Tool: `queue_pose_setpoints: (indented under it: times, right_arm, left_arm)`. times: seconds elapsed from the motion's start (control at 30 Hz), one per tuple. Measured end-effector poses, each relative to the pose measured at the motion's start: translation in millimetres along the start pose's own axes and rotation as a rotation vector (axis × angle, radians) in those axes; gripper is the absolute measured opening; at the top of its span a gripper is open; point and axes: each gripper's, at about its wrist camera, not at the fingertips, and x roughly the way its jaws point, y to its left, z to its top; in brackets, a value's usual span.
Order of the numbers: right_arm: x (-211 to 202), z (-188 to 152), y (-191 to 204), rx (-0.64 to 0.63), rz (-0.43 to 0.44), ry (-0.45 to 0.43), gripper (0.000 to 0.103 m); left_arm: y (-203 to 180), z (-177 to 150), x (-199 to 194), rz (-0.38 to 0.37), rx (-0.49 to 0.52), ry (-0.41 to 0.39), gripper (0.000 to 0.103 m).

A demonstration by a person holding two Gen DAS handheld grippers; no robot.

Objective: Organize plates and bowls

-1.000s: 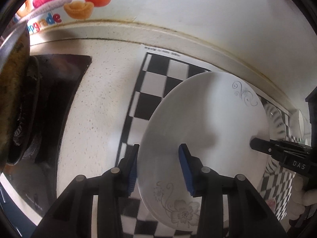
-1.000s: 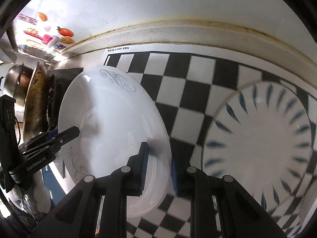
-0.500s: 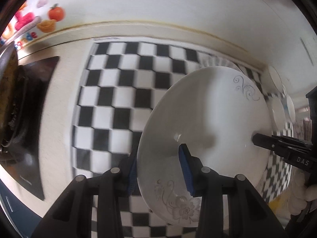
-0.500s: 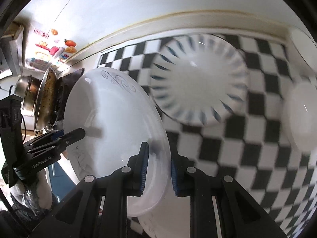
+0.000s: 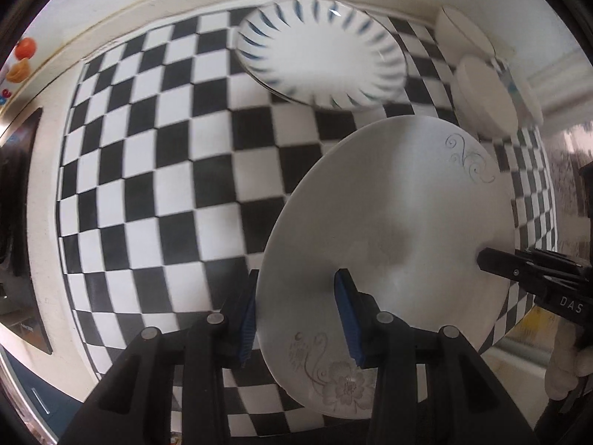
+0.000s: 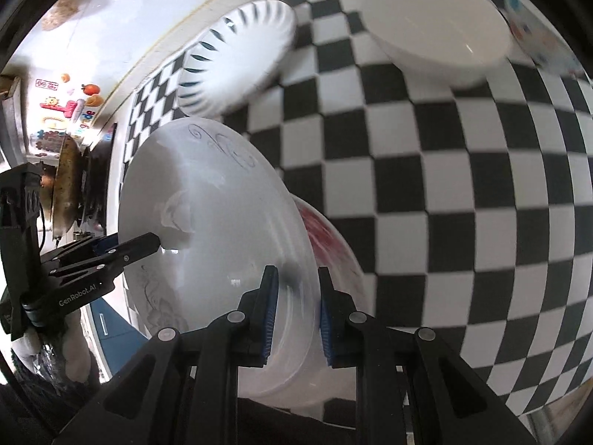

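I hold a floral white plate (image 5: 393,244) with both grippers, left (image 5: 298,315) and right (image 6: 294,313), each pinching its rim; uneven pulling could slip and shatter it

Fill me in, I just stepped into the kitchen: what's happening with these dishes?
A person is carrying a white floral plate with two tools. The left hand-held gripper and the right hand-held gripper each clamp opposite sides of its rim, holding it above the checkered mat. A blue-striped plate and white bowls sit on the mat near the wall. A red-patterned dish lies just beneath the carried plate.
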Motion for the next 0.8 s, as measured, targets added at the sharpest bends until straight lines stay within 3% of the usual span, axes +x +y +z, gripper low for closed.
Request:
queue_pose_setpoints:
  times: [0.17, 0.43, 0.8]
  right_arm:
    - [8, -10, -16, 0.018, -0.001, 0.023, 0.023]
    - [20, -7, -10, 0.002, -0.009, 0.045, 0.022]
    - [28, 2, 13, -0.024, -0.111, 0.111, 0.022]
  left_arm:
    - [-18, -4, 11, 0.019, 0.022, 0.027, 0.036]
    - [-19, -5, 25, 0.066, 0.003, 0.049, 0.037]
    - [-20, -11, 39, 0.099, -0.023, 0.067, 0.037]
